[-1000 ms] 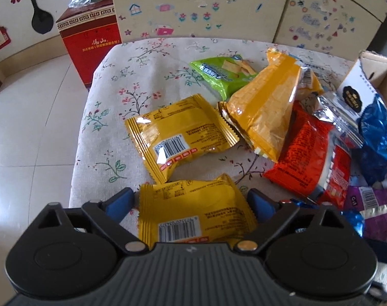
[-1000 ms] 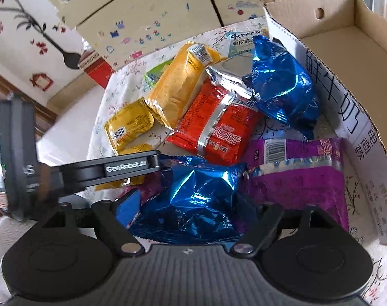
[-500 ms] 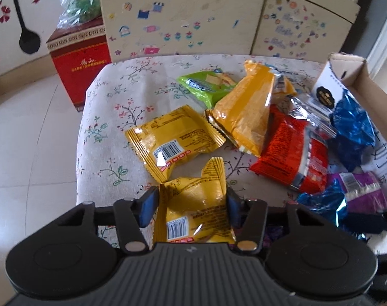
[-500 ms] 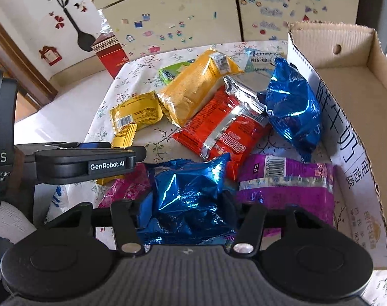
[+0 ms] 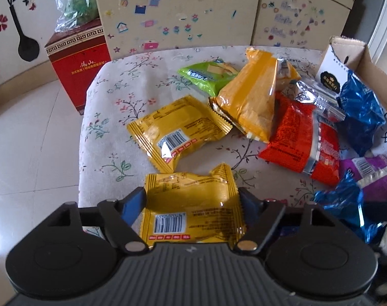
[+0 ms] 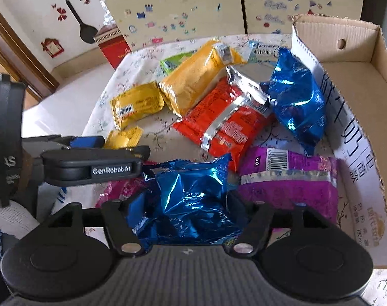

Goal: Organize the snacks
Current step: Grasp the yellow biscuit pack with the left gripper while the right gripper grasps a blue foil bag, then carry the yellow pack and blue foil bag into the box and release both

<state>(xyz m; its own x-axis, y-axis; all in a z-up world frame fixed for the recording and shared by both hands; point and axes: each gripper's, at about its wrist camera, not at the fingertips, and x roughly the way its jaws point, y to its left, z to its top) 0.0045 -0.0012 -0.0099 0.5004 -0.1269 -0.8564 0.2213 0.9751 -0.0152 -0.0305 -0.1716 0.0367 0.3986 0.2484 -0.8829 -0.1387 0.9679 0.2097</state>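
My left gripper [image 5: 191,199] has a yellow snack packet [image 5: 193,204] between its blue pads, which touch both side edges; the jaws are opening and the packet lies slightly buckled. From the right wrist view the left gripper [image 6: 124,146] shows side-on with that yellow packet [image 6: 124,139] in it. My right gripper [image 6: 187,201] holds a crumpled blue foil bag [image 6: 191,191] between its fingers, jaws opening too. A cardboard box [image 6: 359,76] stands empty at the right.
On the floral tablecloth [image 5: 122,97] lie another yellow packet [image 5: 178,130], an orange bag [image 5: 252,102], a green packet [image 5: 206,75], a red packet [image 5: 303,140], a second blue bag [image 5: 359,109] and a purple bag [image 6: 288,178]. A red box [image 5: 78,61] stands on the floor beyond.
Both grippers squeezed their packets tight half a second ago and have widened since. The yellow packet has spread flatter again and the blue bag has puffed out.
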